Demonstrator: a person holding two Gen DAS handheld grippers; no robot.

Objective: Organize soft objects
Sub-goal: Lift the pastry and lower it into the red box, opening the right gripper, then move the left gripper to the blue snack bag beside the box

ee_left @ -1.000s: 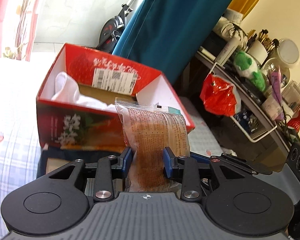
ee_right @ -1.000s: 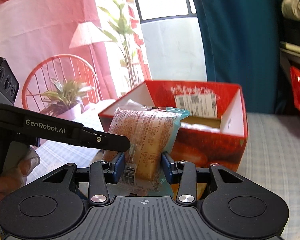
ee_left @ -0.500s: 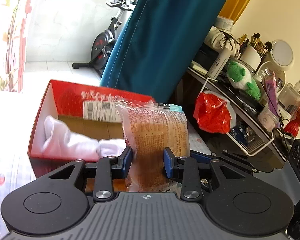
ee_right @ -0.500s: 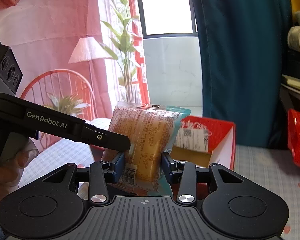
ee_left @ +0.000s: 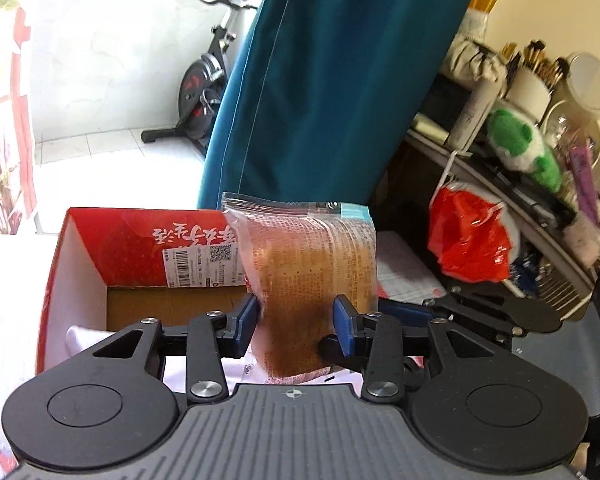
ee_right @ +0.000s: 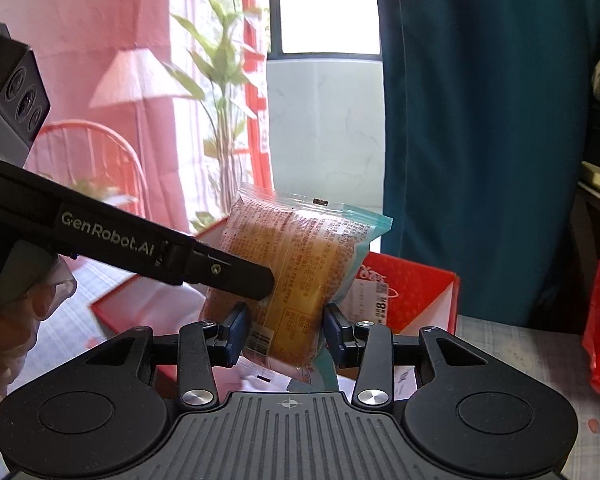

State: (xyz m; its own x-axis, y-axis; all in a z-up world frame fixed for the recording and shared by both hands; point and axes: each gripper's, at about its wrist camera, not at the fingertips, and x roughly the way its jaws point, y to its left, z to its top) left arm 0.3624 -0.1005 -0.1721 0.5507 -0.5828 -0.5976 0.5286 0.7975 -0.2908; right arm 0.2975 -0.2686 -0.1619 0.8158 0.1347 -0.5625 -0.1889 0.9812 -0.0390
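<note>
Box: the red box point(ee_left: 76, 264) sits open-topped on the checked sheet point(ee_right: 520, 344). Every place below is given from it.
Cloth: a white cloth point(ee_left: 84, 334) lies inside the box at its near left corner. The rest of the floor shows bare cardboard.
Left claw: the left claw point(ee_left: 296, 322) hangs over the box's near right part, tipped downward. Its jaws have just been opening, with the packet between them and the blue pads touching its sides, so the grip looks light.
Packet: the packet point(ee_left: 308, 264), clear wrap round a brown cake, is in the air above the near right of the box, long axis upright and sealed edge on top.
Right claw: the right claw point(ee_right: 286, 324) is closed on the lower half of the same packet, coming in from the box's right, and its hold looks the firmer.
Key relation: the open box lies straight below and a little ahead of the packet, so I'd judge the coming move to be a short drop inside.
Room: bare floor to the right of the cloth looks wide enough for the packet laid flat.
Edges: the near wall of the box is hidden under the claws. The right wall is close to the right claw and could be clipped.
Beyond: a red bag point(ee_left: 468, 240) hangs well to the right of the box, out of the way.
</note>
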